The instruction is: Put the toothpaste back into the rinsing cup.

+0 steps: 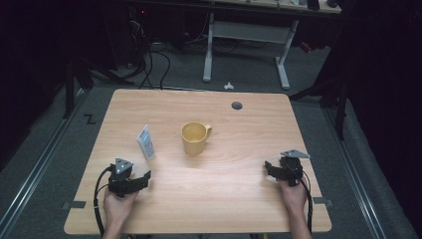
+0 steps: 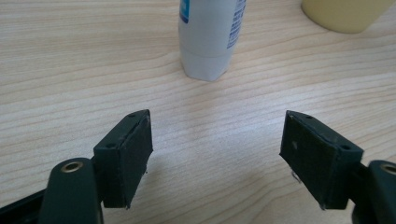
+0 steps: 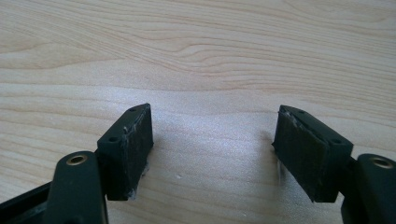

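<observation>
Reaching for the white tube (image 2: 208,35) looks like the step in hand: the left gripper (image 1: 144,178) sits low near the table's front edge, its jaws spread wide with nothing between them, aimed at the tube just ahead. In the high view the tube (image 1: 146,142) stands on its cap, leaning a little, left of the yellow mug (image 1: 195,138) and apart from it. Blue print runs down the tube, too blurred to read; it is probably a cream or toothpaste tube. The right gripper (image 1: 271,167) rests at the far side of the wooden table (image 1: 249,199), its jaws likewise wide and empty over bare wood.

To do this well, I would bring the left gripper forward so the tube passes squarely between the pads, centred, then close above the cap where the body is firmer. A tube balanced on its cap tips easily, so neither pad should nudge it before both are alongside. Keep the approach level and clear of the mug
</observation>
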Demonstrator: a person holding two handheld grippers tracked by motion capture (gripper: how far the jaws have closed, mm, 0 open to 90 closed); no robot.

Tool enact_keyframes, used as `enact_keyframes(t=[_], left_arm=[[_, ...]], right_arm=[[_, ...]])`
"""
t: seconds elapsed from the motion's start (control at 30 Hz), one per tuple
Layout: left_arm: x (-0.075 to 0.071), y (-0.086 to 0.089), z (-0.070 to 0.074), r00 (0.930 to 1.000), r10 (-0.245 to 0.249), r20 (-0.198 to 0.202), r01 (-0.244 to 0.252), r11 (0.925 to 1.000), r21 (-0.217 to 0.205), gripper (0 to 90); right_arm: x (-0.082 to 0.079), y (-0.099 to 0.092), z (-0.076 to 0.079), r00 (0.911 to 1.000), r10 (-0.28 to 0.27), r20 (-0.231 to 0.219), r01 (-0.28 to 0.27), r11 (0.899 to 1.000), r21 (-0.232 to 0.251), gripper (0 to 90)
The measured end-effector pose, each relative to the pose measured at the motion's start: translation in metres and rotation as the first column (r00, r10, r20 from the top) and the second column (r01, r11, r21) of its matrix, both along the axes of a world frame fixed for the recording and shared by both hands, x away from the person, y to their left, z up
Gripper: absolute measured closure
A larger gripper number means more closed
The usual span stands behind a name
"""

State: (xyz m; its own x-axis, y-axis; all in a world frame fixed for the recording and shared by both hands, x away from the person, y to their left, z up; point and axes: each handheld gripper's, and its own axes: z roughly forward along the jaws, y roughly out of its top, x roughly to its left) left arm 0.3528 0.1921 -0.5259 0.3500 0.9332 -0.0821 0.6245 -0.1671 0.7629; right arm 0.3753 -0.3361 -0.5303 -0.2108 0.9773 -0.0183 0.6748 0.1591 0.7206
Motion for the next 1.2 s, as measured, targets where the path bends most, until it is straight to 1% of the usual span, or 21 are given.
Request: enact_keyframes(t=[0.03, 0.07, 0.1, 0.13, 0.17, 0.23, 0.37, 0.43, 0.53, 0.6, 0.7, 0.8, 0.93, 0.97, 1.1, 1.17, 1.2], left_arm=[[0.0, 0.0, 0.0, 1.0, 0.0, 0.0, 0.0, 1.0, 0.0, 24.8], [0.0, -0.002, 0.0, 0.9998, 0.021, 0.0, -0.021, 0.9995, 0.024, 24.4], [0.0, -0.002, 0.0, 0.9998, 0.021, 0.0, -0.021, 0.9995, 0.024, 24.4], [0.001, -0.003, 0.002, 0.9998, 0.018, -0.01, -0.018, 0.9994, 0.029, 24.4], [0.001, -0.003, 0.004, 0.9998, 0.017, -0.014, -0.017, 0.9996, 0.022, 24.4], [0.0, -0.002, 0.006, 0.9998, 0.019, -0.006, -0.019, 0.9998, 0.004, 24.4], [0.002, -0.001, 0.012, 0.9997, 0.024, 0.0, -0.024, 0.9997, -0.007, 23.8], [0.003, 0.0, 0.017, 0.9998, 0.018, -0.002, -0.018, 0.9997, -0.014, 23.4], [0.005, 0.001, 0.023, 0.9999, 0.009, 0.008, -0.009, 0.9988, -0.049, 23.8], [0.005, 0.001, 0.026, 0.9998, 0.012, 0.016, -0.011, 0.9983, -0.058, 24.3], [0.007, -0.001, 0.028, 0.9999, 0.009, 0.014, -0.009, 0.9992, -0.039, 24.5], [0.01, -0.002, 0.029, 1.0, 0.001, 0.006, -0.001, 0.9995, -0.032, 24.5], [0.011, -0.004, 0.032, 0.9999, -0.016, 0.007, 0.016, 0.9992, -0.038, 26.6], [0.012, -0.005, 0.033, 0.9998, -0.021, 0.007, 0.021, 0.9996, -0.022, 26.7], [0.015, -0.005, 0.036, 0.9998, -0.018, 0.005, 0.018, 0.9997, -0.016, 27.9], [0.016, -0.005, 0.039, 0.9997, -0.023, 0.006, 0.023, 0.9997, -0.01, 29.9], [0.016, -0.005, 0.041, 0.9997, -0.021, 0.009, 0.021, 0.9996, -0.017, 32.1]], right_arm=[[0.0, 0.0, 0.0, 1.0, 0.0, 0.0, 0.0, 1.0, 0.0, 28.4], [0.0, 0.0, 0.0, 1.0, 0.0, 0.0, 0.0, 1.0, 0.0, 28.4], [0.0, 0.0, 0.0, 1.0, 0.0, 0.0, 0.0, 1.0, 0.0, 28.4], [0.0, 0.0, 0.0, 1.0, 0.0, 0.0, 0.0, 1.0, 0.0, 28.4], [0.0, 0.0, 0.0, 1.0, 0.0, 0.0, 0.0, 1.0, 0.0, 28.4], [0.0, 0.0, 0.0, 1.0, 0.0, 0.0, 0.0, 1.0, 0.0, 28.4], [0.0, 0.0, 0.0, 1.0, 0.0, 0.0, 0.0, 1.0, 0.0, 28.4], [0.0, 0.0, 0.0, 1.0, -0.001, 0.0, 0.001, 1.0, 0.001, 28.4], [0.0, 0.0, 0.0, 1.0, -0.001, 0.0, 0.001, 1.0, 0.001, 28.4], [0.0, 0.0, 0.0, 1.0, 0.0, 0.0, 0.0, 1.0, 0.0, 28.4], [0.0, 0.0, 0.0, 1.0, 0.0, 0.0, 0.0, 1.0, 0.0, 28.3], [0.0, 0.0, 0.0, 1.0, 0.001, 0.0, -0.001, 1.0, -0.001, 28.3], [0.0, 0.0, 0.0, 1.0, -0.001, -0.001, 0.001, 1.0, 0.0, 28.3], [0.0, 0.0, 0.0, 1.0, -0.001, -0.001, 0.001, 1.0, 0.0, 28.3], [0.0, 0.0, 0.0, 1.0, -0.001, -0.001, 0.001, 1.0, 0.0, 28.4], [0.0, 0.0, 0.0, 1.0, -0.001, 0.0, 0.001, 1.0, 0.0, 28.4], [0.0, 0.0, 0.0, 1.0, -0.001, -0.001, 0.001, 1.0, 0.0, 28.3]])
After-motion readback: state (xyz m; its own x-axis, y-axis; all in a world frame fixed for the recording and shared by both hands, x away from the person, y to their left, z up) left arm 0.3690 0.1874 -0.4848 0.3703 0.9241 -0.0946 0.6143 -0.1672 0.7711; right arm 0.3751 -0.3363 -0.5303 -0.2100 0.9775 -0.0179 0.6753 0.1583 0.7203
